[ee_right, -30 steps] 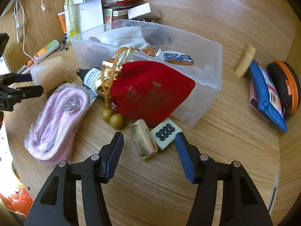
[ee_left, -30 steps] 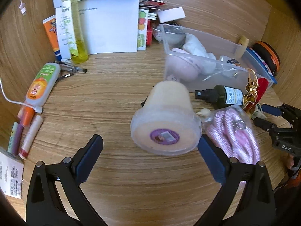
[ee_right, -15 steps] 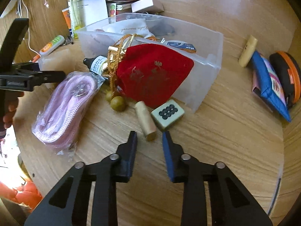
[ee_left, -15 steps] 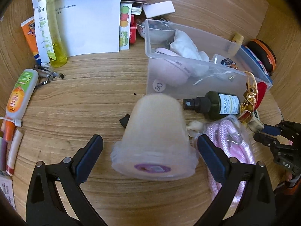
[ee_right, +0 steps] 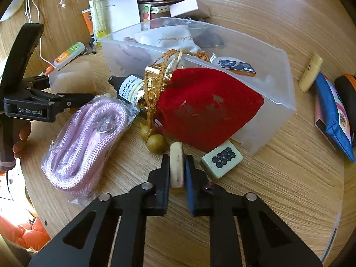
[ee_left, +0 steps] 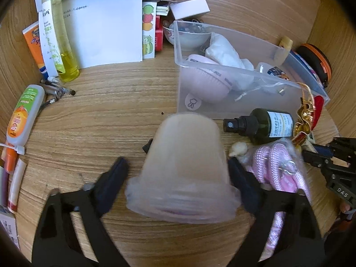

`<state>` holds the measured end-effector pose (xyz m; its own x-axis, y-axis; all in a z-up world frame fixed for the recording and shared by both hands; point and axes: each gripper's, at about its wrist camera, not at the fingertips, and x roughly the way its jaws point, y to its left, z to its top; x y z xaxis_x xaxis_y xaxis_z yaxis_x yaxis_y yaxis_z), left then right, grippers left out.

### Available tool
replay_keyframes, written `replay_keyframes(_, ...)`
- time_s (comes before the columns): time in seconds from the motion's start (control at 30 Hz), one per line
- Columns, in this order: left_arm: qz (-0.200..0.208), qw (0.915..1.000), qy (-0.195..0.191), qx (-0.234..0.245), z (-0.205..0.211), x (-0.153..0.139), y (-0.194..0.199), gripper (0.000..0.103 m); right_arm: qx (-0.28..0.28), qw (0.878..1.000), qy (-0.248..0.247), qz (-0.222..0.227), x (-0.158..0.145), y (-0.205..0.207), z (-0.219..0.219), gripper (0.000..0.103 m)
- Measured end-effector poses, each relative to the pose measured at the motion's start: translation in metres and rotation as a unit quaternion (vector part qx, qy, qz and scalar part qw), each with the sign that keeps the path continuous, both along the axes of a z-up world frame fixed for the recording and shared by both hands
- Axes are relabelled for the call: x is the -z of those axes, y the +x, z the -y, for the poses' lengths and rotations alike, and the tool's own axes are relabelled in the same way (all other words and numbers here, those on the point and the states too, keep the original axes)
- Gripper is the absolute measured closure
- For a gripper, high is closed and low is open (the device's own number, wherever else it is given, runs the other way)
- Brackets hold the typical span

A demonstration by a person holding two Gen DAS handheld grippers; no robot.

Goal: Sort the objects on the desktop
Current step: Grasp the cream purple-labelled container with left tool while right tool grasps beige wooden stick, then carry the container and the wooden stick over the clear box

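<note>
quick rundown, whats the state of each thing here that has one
left hand-held gripper: open, fingers either side of the frosted cup
frosted cup: upside down on the desk
right hand-held gripper: shut on the cream tile
cream tile: on edge between the fingers
clear bin: open, no lid
red pouch: drawstring pulled shut, leaning on the bin
dark spray bottle: lying on its side

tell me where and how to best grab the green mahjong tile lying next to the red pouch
Grip the green mahjong tile across its two long side faces, coming straight down from above. It lies flat on the desk with its dotted face up, so only the sides offer parallel surfaces. The red pouch and clear bin crowd its far edge, so approach from the near, open side. The right tool is already shut on the cream tile.
</note>
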<state>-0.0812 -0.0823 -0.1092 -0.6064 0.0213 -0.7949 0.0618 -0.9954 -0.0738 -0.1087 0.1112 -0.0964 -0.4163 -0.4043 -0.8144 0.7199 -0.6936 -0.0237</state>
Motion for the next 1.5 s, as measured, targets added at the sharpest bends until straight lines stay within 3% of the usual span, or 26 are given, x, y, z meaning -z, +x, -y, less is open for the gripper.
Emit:
replay_keyframes(0.07,-0.005,0.9999,-0.009,0.003,-0.002,0.0,-0.001,0.033,0.004,1.0,-0.001,-0.001,0.002,0.001,-0.001,0.093)
replay_keyframes(0.33,-0.025,0.9995,0.009,-0.014,0.006,-0.003,0.005,0.034,0.035,0.999,-0.032,0.003,-0.006,0.003,-0.021,0.093)
replay_keyframes(0.57,-0.04,0.9974,0.05,-0.033,0.011,-0.008,0.015,0.034,0.045,0.997,-0.064,-0.006,-0.029,0.004,-0.034,0.093)
replay_keyframes(0.77,-0.07,0.9951,0.059,-0.038,0.01,-0.025,0.026,0.034,0.045,0.996,-0.077,-0.019,-0.047,0.007,-0.038,0.093)
replay_keyframes(1.13,-0.073,0.9955,0.05,-0.035,0.002,-0.032,0.028,0.034,0.035,0.995,-0.089,-0.035,-0.06,0.007,-0.037,0.093)
replay_keyframes(1.5,-0.103,0.9938,0.037,-0.022,-0.005,-0.072,0.02,0.035,0.039,0.993,-0.104,-0.045,-0.079,-0.01,-0.037,0.093)
